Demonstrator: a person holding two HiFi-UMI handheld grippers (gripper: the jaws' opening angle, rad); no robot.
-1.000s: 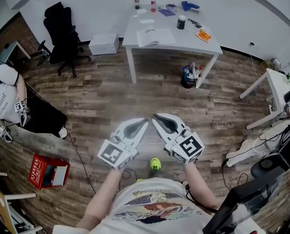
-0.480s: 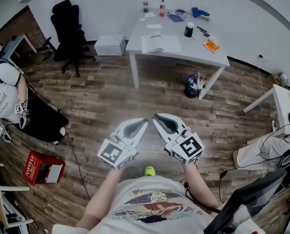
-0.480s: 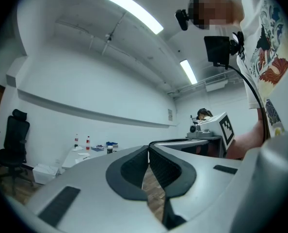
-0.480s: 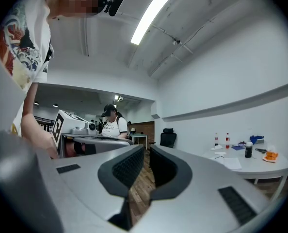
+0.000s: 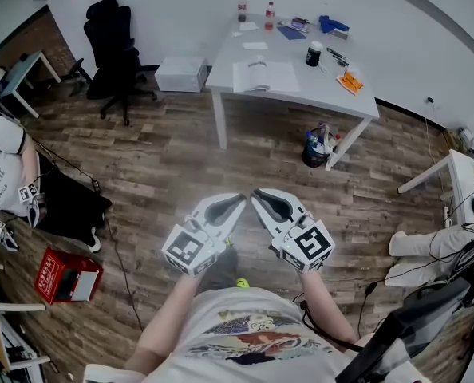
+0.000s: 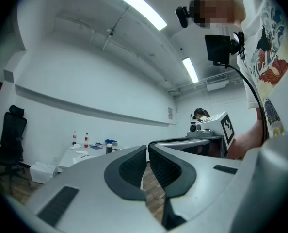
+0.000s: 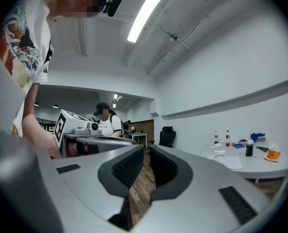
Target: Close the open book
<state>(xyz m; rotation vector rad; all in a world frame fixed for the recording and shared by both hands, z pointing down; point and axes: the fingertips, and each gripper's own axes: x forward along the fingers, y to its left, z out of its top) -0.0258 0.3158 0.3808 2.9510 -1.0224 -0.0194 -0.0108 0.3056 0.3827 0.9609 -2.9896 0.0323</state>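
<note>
An open book [image 5: 265, 76] with white pages lies on the white table [image 5: 301, 86] at the far end of the room; it also shows faintly as the open book [image 7: 226, 161] in the right gripper view. My left gripper [image 5: 238, 200] and right gripper [image 5: 258, 195] are held close in front of my body, far from the table, tips angled toward each other. Both are shut with nothing between the jaws. In the left gripper view the left gripper [image 6: 147, 148] points level toward the table [image 6: 78, 155].
On the table stand two bottles [image 5: 254, 10], a dark cup [image 5: 314, 54], a blue object [image 5: 329, 24] and an orange item [image 5: 350, 81]. A black office chair [image 5: 113, 50], a white box [image 5: 181, 73], a bin [image 5: 317, 146] under the table, a red crate [image 5: 65, 278] and a seated person [image 5: 9, 166] surround the wooden floor.
The table and book have drawn slightly nearer and shifted right in the head view as I walk forward. Both grippers stay shut, held the same way before my body.
</note>
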